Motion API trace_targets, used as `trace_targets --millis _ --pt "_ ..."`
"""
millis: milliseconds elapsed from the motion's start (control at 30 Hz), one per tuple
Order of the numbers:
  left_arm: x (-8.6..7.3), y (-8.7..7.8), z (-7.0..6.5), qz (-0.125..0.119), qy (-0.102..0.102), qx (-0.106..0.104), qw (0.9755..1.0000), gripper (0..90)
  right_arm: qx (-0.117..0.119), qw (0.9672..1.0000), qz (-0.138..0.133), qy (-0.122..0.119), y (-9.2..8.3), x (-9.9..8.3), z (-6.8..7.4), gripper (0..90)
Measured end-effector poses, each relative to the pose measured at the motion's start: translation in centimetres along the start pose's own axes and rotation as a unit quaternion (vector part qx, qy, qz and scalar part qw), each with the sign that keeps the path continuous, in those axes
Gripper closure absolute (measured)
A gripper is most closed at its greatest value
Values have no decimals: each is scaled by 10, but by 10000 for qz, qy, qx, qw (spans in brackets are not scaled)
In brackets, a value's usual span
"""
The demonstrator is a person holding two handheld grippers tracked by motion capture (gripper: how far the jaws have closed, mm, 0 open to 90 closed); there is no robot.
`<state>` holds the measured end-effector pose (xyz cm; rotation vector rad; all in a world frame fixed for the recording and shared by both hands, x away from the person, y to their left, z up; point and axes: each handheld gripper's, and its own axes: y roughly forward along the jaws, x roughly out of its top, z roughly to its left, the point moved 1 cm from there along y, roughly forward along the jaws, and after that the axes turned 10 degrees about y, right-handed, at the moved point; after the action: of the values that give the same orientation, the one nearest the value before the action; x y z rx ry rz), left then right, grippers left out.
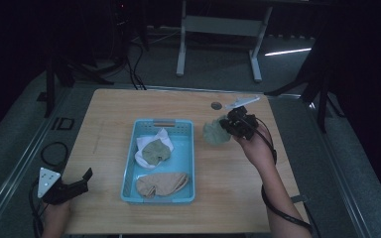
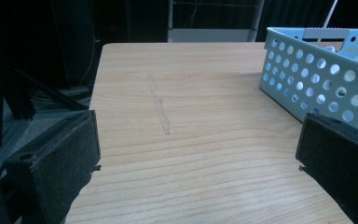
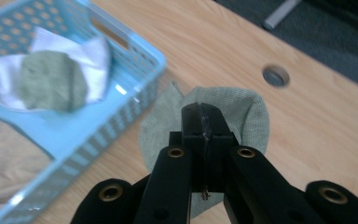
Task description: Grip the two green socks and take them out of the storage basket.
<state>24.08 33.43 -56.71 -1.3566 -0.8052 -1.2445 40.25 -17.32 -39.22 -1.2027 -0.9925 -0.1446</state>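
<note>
Sock point(image 3: 247, 116) grey-green, bunched, fine-knit, pinched in right gripper point(image 3: 204, 122) fingers.

High view down over the whole table point(image 1: 104, 119); both tongs views low, close, sharing the blue basket point(image 1: 129, 168).

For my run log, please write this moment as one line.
right gripper: shut on green sock, right of basket | left gripper: open, idle | basket: three socks
</note>
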Motion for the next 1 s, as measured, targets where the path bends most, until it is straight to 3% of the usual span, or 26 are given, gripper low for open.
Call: trace_targets --millis 200,433,700,1000 --pt "0 0 0 6 1 -1 10000 0 -127 9990 234 349 15 -25 -27 899" --pt "0 0 0 9 3 2 10000 0 -133 9958 563 714 41 -57 -50 899" --pt "0 0 0 12 4 4 10000 0 -149 9912 905 951 65 -84 -66 899" --pt "0 0 0 10 4 9 10000 0 -207 9885 1027 1087 74 -100 -77 889"
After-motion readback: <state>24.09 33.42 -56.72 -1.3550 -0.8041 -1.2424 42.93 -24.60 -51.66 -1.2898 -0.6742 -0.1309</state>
